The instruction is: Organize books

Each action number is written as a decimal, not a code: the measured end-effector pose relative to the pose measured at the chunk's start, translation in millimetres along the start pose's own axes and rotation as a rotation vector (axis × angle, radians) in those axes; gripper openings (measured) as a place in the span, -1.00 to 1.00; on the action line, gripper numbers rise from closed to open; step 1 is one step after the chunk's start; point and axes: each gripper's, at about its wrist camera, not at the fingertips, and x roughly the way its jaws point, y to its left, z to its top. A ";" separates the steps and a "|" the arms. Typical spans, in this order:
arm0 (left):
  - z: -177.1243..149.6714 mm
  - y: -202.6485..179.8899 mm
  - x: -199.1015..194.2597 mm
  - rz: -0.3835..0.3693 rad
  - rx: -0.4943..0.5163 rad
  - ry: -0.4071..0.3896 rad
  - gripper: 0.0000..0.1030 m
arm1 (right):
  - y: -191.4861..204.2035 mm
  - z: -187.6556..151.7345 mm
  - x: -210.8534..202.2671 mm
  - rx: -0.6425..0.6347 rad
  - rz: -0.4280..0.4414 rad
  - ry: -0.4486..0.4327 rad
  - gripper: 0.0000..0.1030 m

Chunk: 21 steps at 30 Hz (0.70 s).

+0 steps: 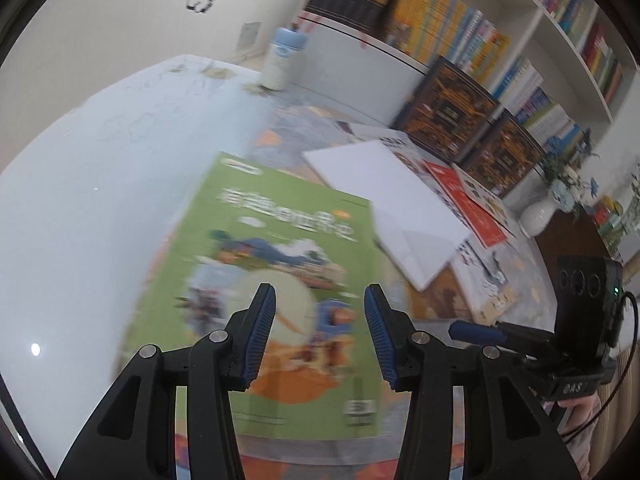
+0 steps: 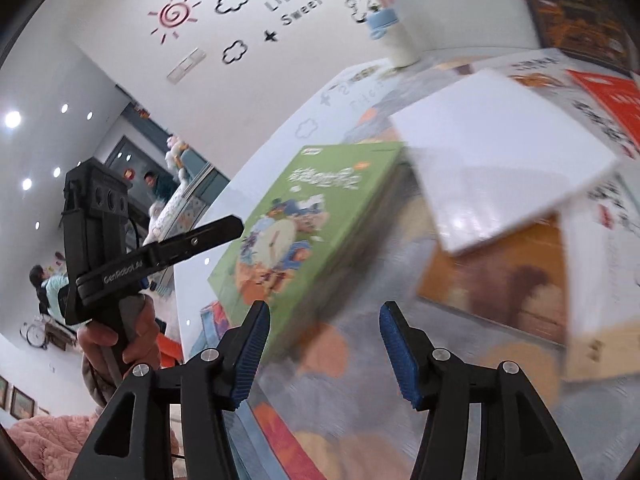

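A green picture book lies flat on the table; it also shows in the right wrist view. My left gripper is open and empty, hovering over the book's lower half. My right gripper is open and empty, just beyond the green book's near right corner. The right gripper also shows at the left wrist view's right edge. A white book lies tilted on other books to the right; it shows in the right wrist view. A red book and an orange-brown book lie beside it.
A patterned mat covers the white table. Dark boxed books lean against a white shelf full of upright books. A blue-capped bottle stands at the far table edge. A white vase stands at right.
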 end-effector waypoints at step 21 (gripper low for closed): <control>-7.9 -91.3 77.7 0.028 0.020 0.113 -0.14 | -125.9 70.1 -104.6 0.097 -0.209 -0.110 0.08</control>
